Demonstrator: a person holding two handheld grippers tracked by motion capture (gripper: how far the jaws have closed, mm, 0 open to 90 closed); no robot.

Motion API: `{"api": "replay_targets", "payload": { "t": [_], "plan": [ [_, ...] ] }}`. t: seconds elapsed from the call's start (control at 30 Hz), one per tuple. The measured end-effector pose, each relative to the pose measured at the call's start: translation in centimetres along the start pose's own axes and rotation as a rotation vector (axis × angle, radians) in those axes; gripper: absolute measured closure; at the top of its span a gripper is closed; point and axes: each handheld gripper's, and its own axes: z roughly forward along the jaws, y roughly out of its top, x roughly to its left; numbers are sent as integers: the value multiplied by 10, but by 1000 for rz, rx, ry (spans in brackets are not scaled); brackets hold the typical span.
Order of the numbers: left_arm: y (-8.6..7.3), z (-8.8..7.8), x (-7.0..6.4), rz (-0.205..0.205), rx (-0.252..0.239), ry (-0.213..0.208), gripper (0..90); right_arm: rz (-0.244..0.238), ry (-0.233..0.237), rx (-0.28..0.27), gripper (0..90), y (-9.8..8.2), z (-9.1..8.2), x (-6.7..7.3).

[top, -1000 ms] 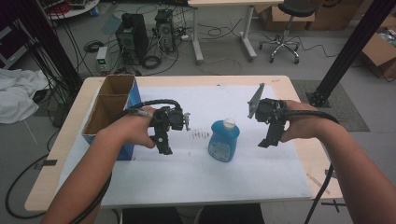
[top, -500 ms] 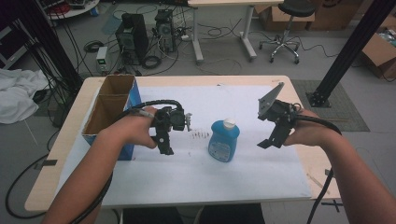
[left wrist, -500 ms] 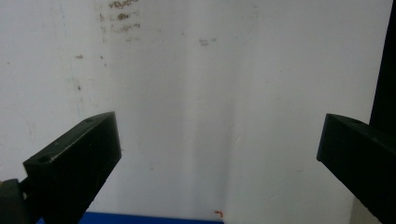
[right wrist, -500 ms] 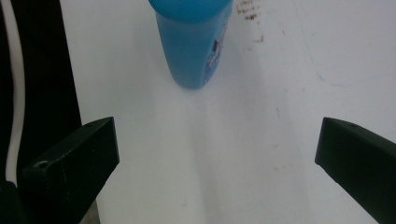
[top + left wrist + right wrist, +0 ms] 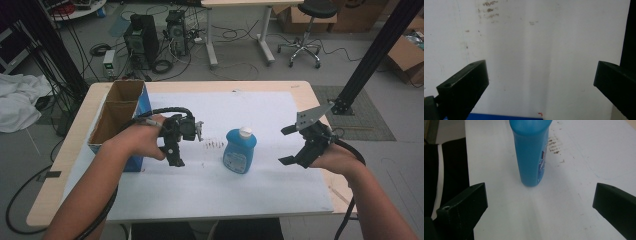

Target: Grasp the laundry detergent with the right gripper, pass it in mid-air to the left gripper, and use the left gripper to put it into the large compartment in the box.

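Two tongs are in our hands above a white surface [image 5: 210, 190], and one blue bottle [image 5: 239, 151] stands between them. The bottle is upright, with a white cap on top and a label on its front. It sits near the middle of the surface, a little to our right of centre.

Our right tongs [image 5: 288, 145] are to the right of the bottle and apart from it. Their jaws are spread wide and point toward the bottle, holding nothing. From the right gripper view, the bottle [image 5: 532, 152] stands straight ahead in the gap between the two black jaws, farther off, not touched by either. Some small brown marks [image 5: 554, 145] speckle the surface just beyond it.

Our left tongs [image 5: 174, 152] are to the left of the bottle, also apart from it, and point down at the surface. In the left gripper view, their jaws stand wide apart with bare white surface [image 5: 529, 55] between them; they grip nothing. The same brown marks [image 5: 487, 10] show near the top of that view.

An open cardboard box [image 5: 117, 112] with a blue side rests at the left edge of the surface, just beside our left forearm. Beyond the surface, on the floor, we see computer towers [image 5: 141, 37], cables and an office chair [image 5: 304, 30].
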Motion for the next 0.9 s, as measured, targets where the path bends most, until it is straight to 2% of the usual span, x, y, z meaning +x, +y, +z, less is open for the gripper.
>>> {"api": "replay_targets", "payload": {
  "t": [0.2,0.3,0.43,0.63,0.9],
  "plan": [
    [-3,0,-1,0,-10,6,1,24,-29,-105,0,-18,8,8],
    [-5,-2,-2,-3,-22,7,1,38,-29,-185,0,-29,17,15],
    [-8,-4,-1,-6,-43,13,1,50,-55,-250,0,-40,29,25],
    [-9,-4,-2,-1,-45,15,1,80,-108,-310,0,-51,47,31],
    [-11,-4,-3,0,-48,16,1,100,-138,-389,0,-51,64,34]
  ]
}}
